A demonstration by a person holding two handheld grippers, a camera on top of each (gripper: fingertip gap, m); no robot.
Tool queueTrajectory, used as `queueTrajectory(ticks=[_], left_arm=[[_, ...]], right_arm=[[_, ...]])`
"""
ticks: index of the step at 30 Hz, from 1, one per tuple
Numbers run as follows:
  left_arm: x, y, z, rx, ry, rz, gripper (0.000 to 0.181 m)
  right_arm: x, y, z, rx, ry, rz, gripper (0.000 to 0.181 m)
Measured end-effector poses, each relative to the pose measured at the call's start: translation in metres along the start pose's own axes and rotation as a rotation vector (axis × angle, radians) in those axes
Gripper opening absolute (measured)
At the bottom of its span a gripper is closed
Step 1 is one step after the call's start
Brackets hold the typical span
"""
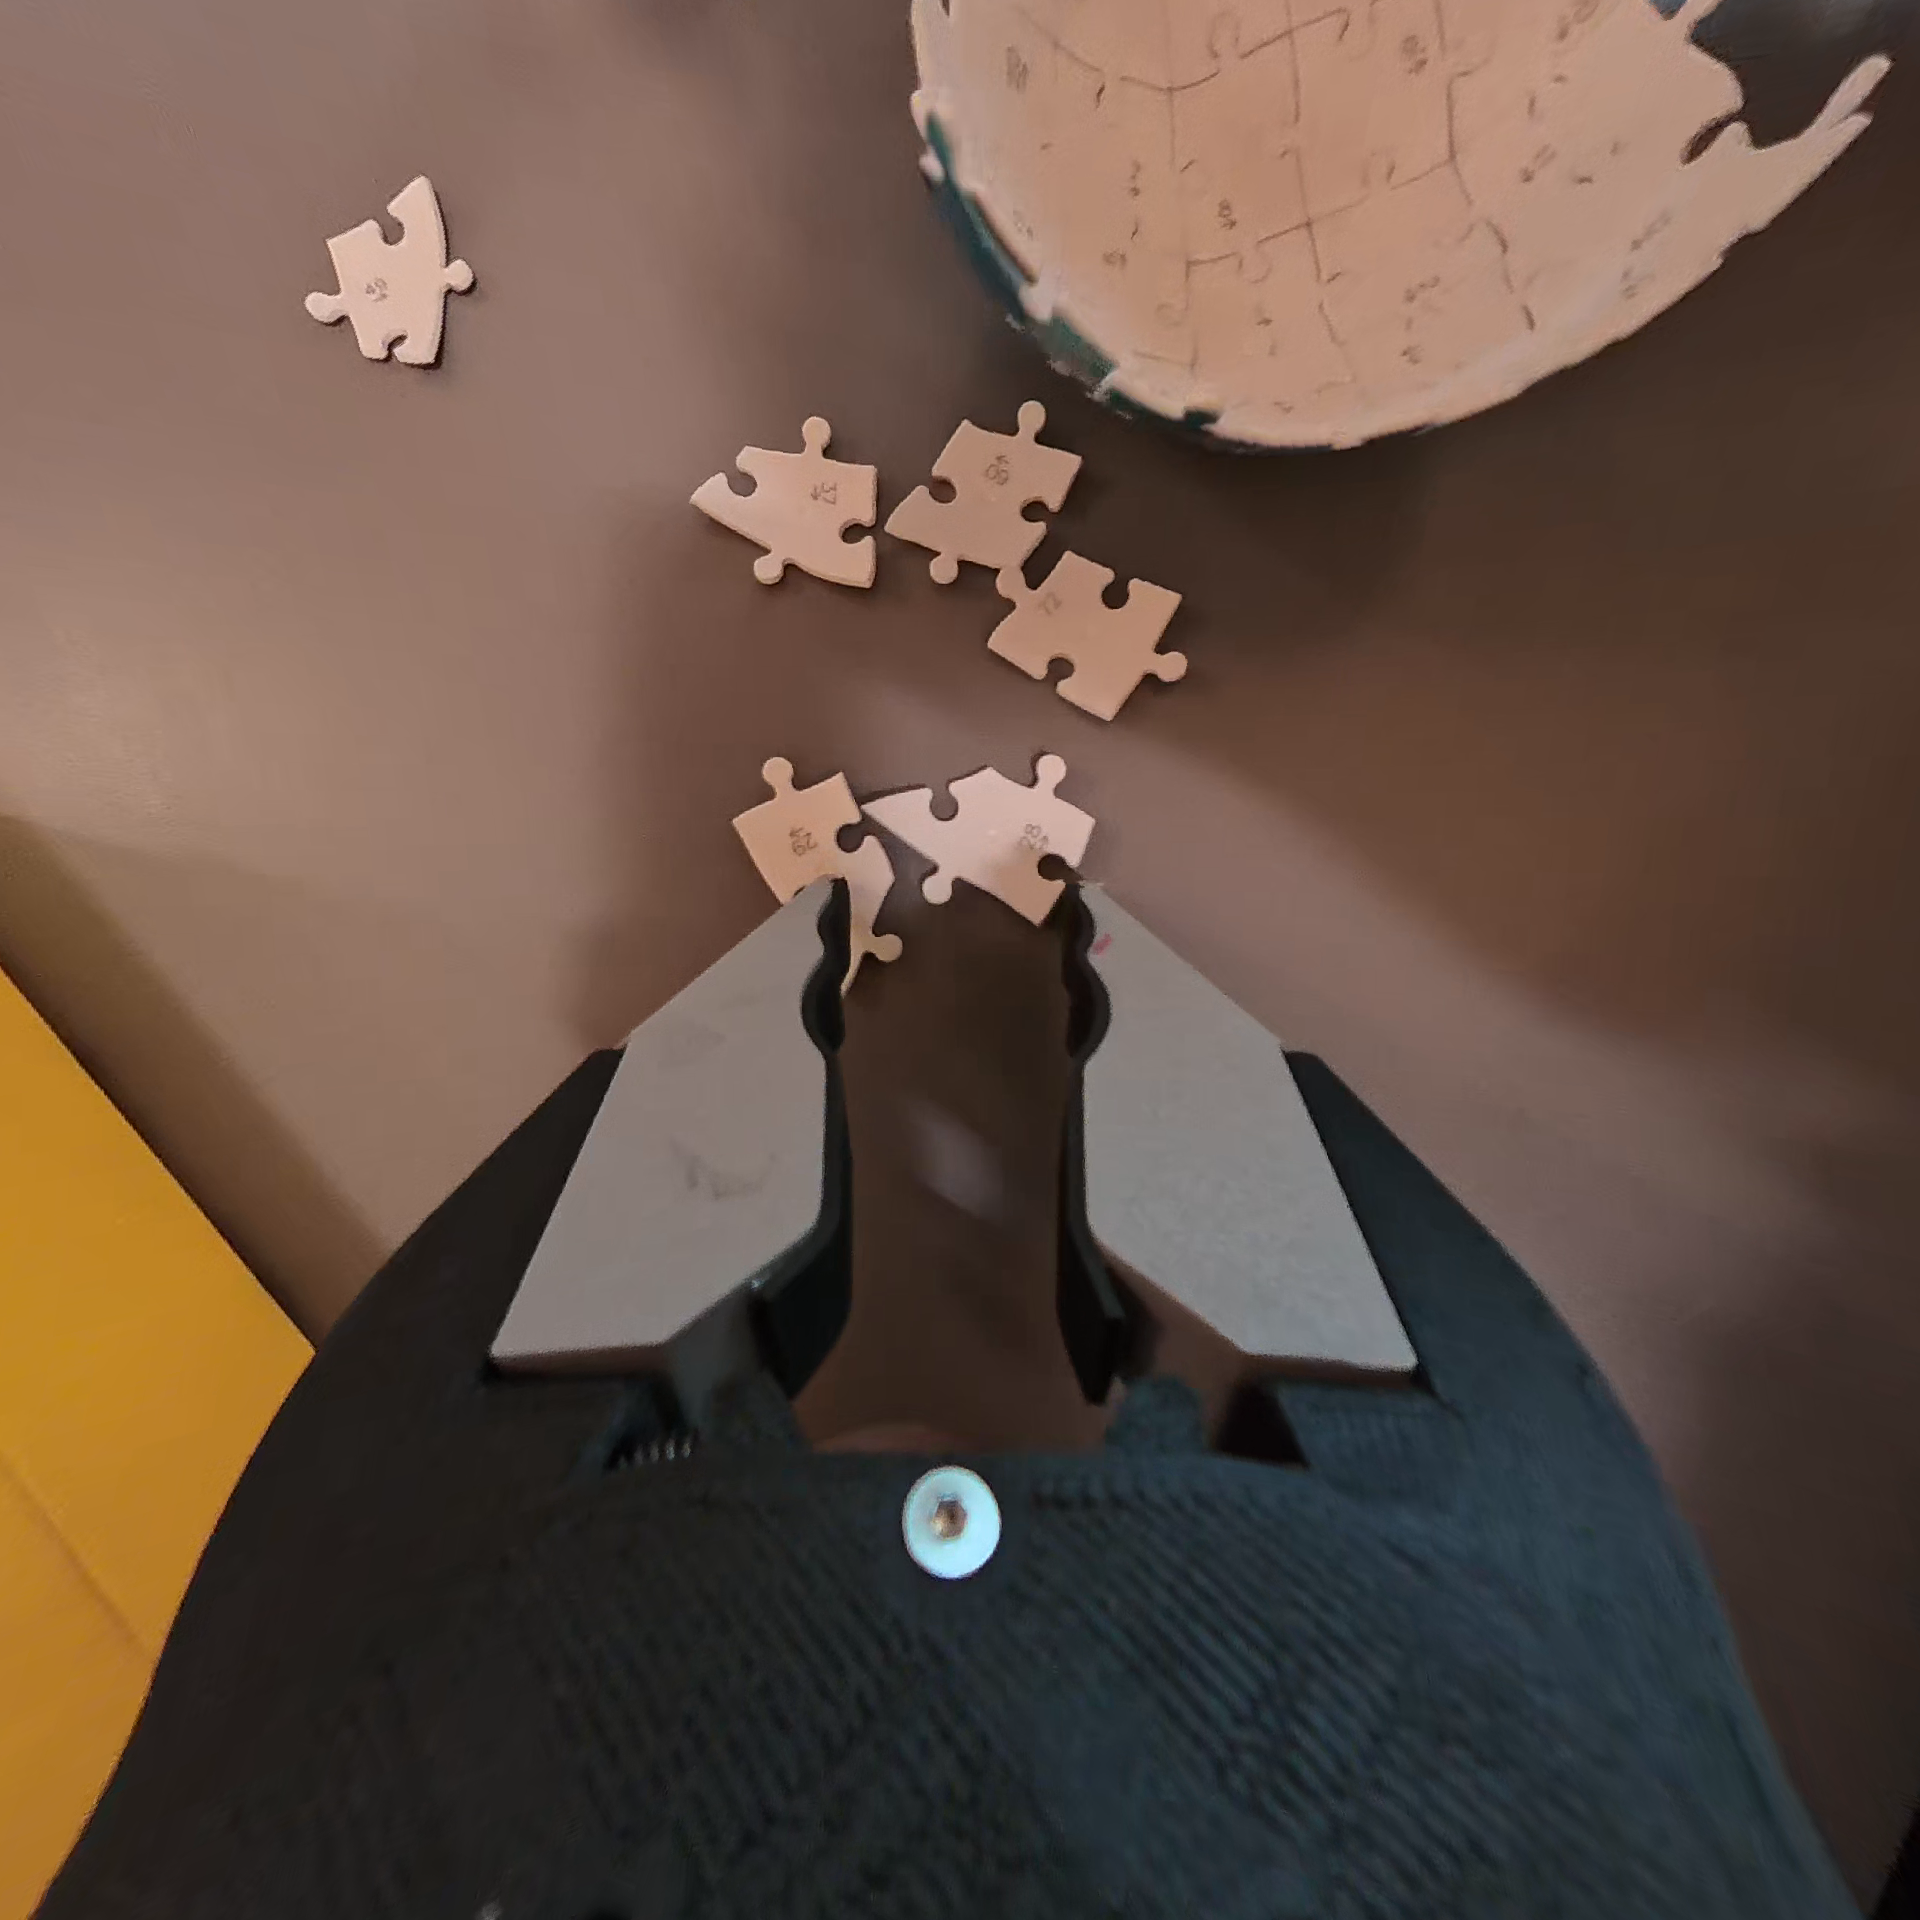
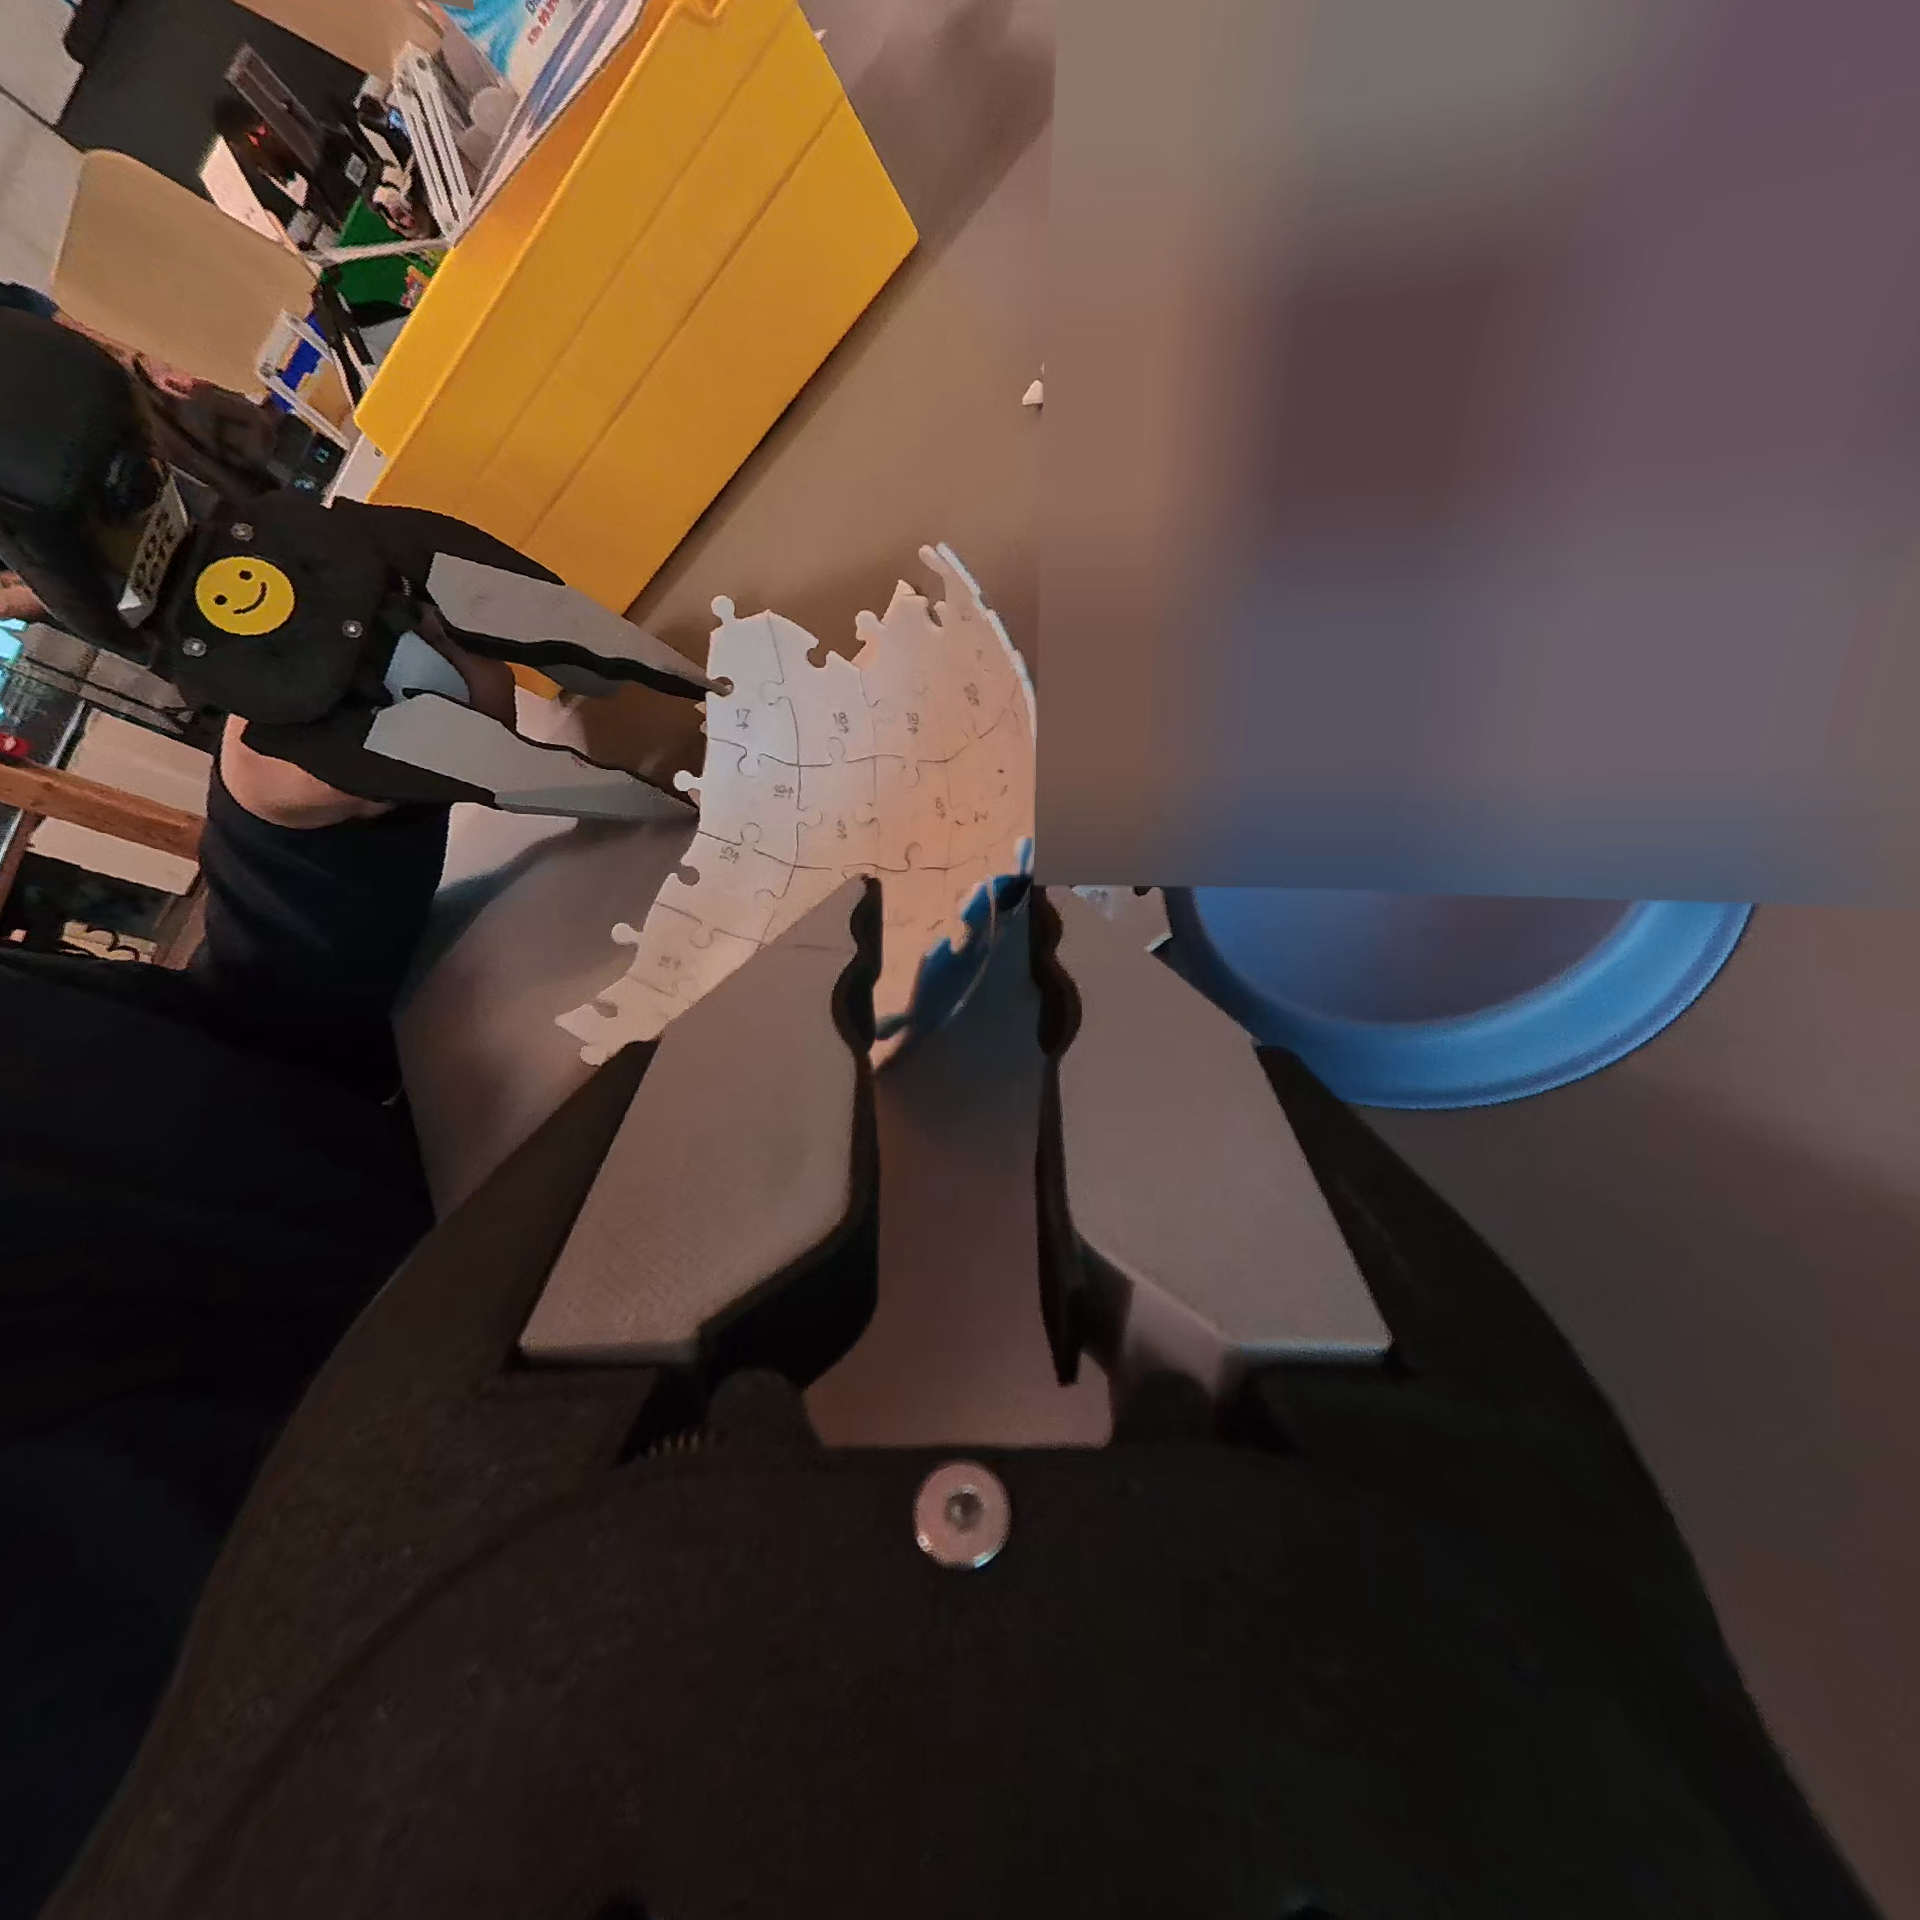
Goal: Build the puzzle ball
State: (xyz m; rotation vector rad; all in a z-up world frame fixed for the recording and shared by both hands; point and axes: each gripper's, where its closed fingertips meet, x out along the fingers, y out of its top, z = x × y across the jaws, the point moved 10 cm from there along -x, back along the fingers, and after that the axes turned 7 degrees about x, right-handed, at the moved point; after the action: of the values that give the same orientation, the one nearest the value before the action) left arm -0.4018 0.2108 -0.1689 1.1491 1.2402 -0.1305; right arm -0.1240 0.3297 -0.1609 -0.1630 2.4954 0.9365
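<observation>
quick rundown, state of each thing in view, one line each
left hand-held gripper: open, empty, tips at the two nearest loose pieces
right hand-held gripper: open, its fingers either side of the shell's edge
puzzle ball: unfinished, an open curved shell with a jagged rim
loose pieces: six, lying unattached on the table, pale side up
blue ring: flat on the table, nothing on it
yellow box: shut

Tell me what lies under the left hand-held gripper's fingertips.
Two loose puzzle pieces lie on the brown table under the open left hand-held gripper: one at the left fingertip, another at the right. The fingers cover each piece's near edge.
</observation>
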Motion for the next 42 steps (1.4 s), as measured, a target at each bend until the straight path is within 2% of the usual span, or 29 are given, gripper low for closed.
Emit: queueTrajectory(ticks=[5,10,18,23,27,34,42], left_arm=[[0.000,0.000,0.000,0.000,0.003,-0.002,0.039],[0.000,0.001,0.001,0.002,0.002,-0.002,0.039],[0.001,0.001,0.001,-0.008,-0.012,0.013,0.039],[-0.001,0.005,-0.002,-0.034,-0.008,0.063,0.040],[0.000,0.007,-0.003,-0.060,-0.014,0.089,0.039],[0.004,0.021,-0.003,-0.121,-0.025,0.141,0.042],[0.025,0.039,0.011,-0.098,-0.082,0.089,0.041]], right_arm=[[0.002,-0.001,0.002,0.014,-0.002,-0.014,0.020],[0.002,-0.001,0.003,0.027,-0.004,-0.015,0.027],[-0.026,0.009,0.009,0.010,0.034,0.104,0.035],[-0.041,0.021,0.025,-0.104,-0.150,0.109,0.015],[-0.026,0.022,0.025,-0.208,-0.196,-0.001,0.001],[0.005,0.033,0.025,-0.266,-0.154,-0.156,0.000],[0.021,0.024,0.019,-0.307,-0.089,-0.240,0.000]])
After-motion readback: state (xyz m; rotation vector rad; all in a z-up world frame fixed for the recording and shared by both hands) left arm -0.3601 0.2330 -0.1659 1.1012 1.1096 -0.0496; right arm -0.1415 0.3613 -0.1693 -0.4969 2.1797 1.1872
